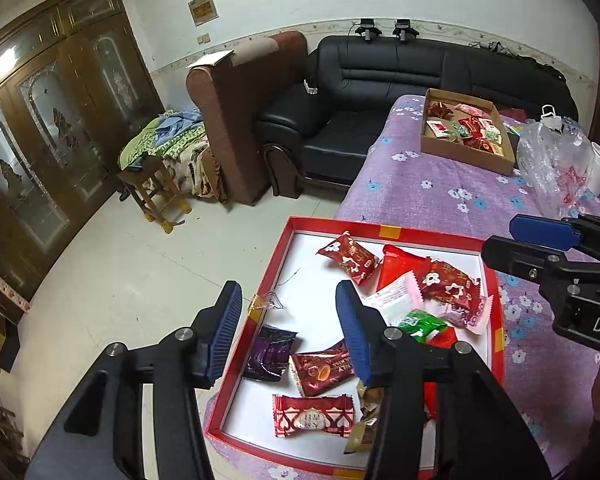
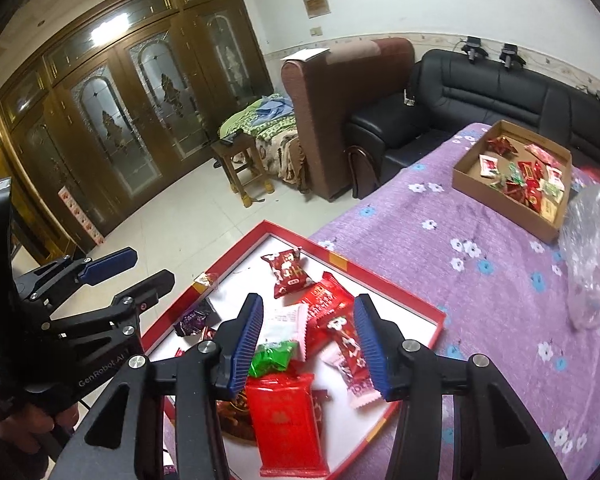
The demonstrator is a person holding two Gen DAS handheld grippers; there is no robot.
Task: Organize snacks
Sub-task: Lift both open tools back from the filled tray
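Purple flowered cloth (image 1: 452, 208) covers the counter in a living room with a black leather sofa (image 1: 380, 92) and a dark wooden glass-fronted cabinet (image 1: 48, 120) behind it. At the counter's near corner sits a shallow red box lid with a white inside (image 1: 300, 240), holding loose wrapped snacks: a red flowered packet (image 1: 350, 258) by its far edge, a purple wrapper (image 1: 270, 348) near its left edge, a green wrapper (image 2: 274, 358) and a large red packet (image 2: 286, 424) toward its near right side. At the counter's far edge, well apart, a brown cardboard tray (image 1: 466, 160) holds more snacks. The left tool (image 1: 292, 332) hangs over the lid's left edge, jaws parted, gripping nothing. The right tool (image 2: 310, 344) hangs over the green wrapper, jaws parted, released.
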